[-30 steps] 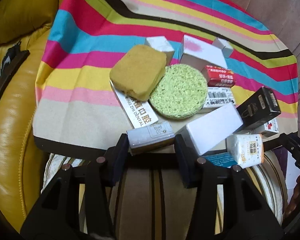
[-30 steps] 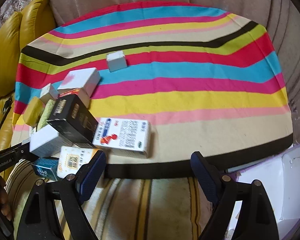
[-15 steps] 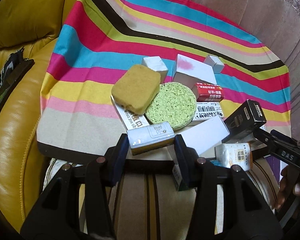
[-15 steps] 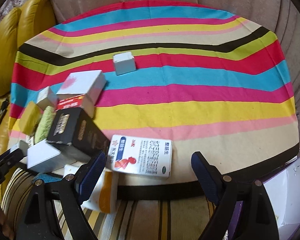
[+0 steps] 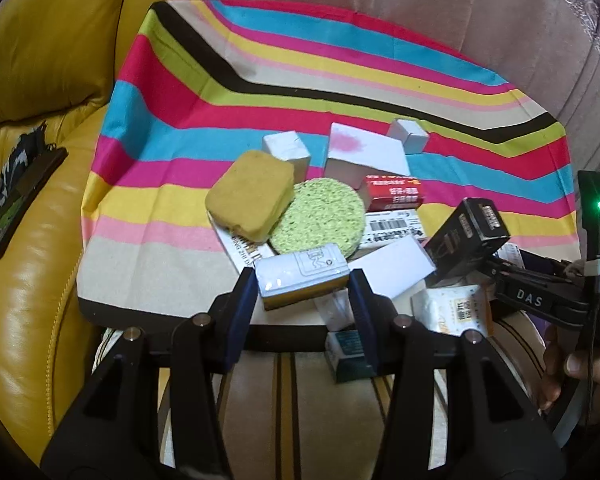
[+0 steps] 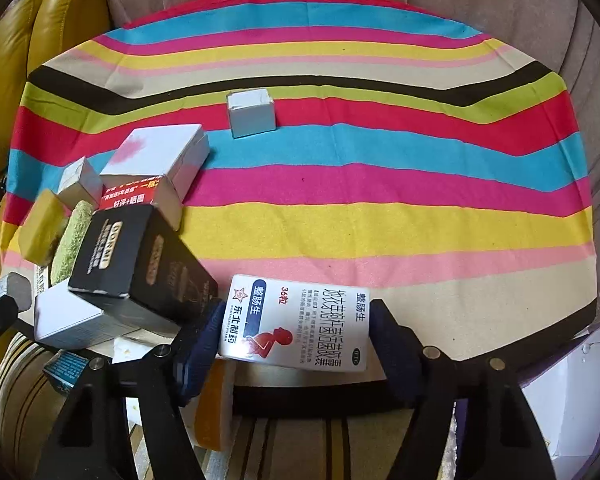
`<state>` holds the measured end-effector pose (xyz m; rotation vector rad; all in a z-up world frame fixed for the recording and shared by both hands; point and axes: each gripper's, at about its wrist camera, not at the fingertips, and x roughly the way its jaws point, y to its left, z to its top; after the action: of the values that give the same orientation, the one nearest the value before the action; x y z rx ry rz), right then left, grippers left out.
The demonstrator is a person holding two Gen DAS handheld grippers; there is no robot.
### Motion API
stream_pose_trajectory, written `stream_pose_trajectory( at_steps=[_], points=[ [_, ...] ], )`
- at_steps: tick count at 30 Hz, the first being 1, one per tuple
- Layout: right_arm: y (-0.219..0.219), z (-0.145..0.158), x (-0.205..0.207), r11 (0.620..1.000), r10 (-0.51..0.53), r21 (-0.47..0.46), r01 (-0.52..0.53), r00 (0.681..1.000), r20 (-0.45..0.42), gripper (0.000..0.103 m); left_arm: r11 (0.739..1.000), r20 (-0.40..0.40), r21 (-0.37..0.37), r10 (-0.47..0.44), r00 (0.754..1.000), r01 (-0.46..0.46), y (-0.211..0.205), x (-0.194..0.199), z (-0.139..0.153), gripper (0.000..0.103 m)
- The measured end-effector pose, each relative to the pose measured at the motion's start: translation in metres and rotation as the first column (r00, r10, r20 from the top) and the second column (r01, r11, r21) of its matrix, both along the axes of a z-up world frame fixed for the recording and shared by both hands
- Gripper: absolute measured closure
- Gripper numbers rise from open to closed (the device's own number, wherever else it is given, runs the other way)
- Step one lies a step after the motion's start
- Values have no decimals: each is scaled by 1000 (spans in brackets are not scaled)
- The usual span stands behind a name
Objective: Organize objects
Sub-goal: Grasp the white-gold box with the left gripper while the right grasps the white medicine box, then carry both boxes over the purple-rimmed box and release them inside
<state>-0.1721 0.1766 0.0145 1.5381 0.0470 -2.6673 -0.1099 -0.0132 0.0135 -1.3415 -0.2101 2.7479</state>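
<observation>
The left gripper point(image 5: 303, 288) squeezes a small silver box point(image 5: 302, 276) between its fingers, low in the middle of the frame. The right gripper point(image 6: 296, 330) pinches a white medicine box point(image 6: 296, 322) at the striped table's point(image 6: 380, 208) near edge.
</observation>
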Motion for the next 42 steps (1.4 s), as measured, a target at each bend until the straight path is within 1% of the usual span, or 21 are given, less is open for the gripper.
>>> stream_pose_trajectory(
  at_steps=[6, 8, 13, 16, 18, 21, 27, 31, 33, 34, 37, 42],
  points=[
    [9, 8, 9, 1000, -10, -8, 10, 1000, -26, 31, 1000, -22, -4, -31, 999, 31, 16, 6, 8, 52],
    [17, 12, 16, 1000, -25, -15, 24, 999, -36, 31, 999, -42, -12, -47, 998, 46, 25, 10, 12, 52],
    [44, 20, 37, 997, -69, -44, 66, 996, -54, 31, 992, -86, -38, -122, 989, 119, 56, 19, 23, 52],
    [65, 27, 51, 994, -103, -55, 99, 992, -68, 31, 983, -113, -62, -179, 977, 173, 77, 24, 29, 52],
    [78, 28, 58, 991, -127, -60, 123, 989, -72, 31, 970, -128, -81, -238, 963, 229, 97, 28, 33, 52],
    [105, 29, 73, 984, -171, -64, 167, 983, -71, 31, 950, -130, -91, -308, 943, 298, 122, 30, 34, 52],
    [156, 26, 92, 964, -259, -70, 255, 964, -61, 31, 890, -119, -103, -453, 883, 443, 183, 30, 32, 52],
    [189, 20, 103, 946, -320, -73, 316, 946, -53, 31, 833, -98, -98, -553, 828, 545, 227, 33, 28, 52],
    [203, 17, 108, 937, -346, -73, 342, 937, -51, 31, 809, -85, -101, -587, 805, 579, 245, 36, 26, 52],
    [211, 16, 110, 931, -361, -70, 357, 931, -50, 31, 792, -75, -95, -610, 789, 603, 256, 36, 24, 52],
    [231, 12, 118, 914, -404, -57, 401, 913, -53, 31, 754, -52, -81, -656, 753, 652, 281, 38, 20, 52],
    [265, 7, 129, 880, -474, -63, 471, 879, -49, 31, 678, -25, -59, -734, 678, 732, 320, 44, 17, 52]
  ],
)
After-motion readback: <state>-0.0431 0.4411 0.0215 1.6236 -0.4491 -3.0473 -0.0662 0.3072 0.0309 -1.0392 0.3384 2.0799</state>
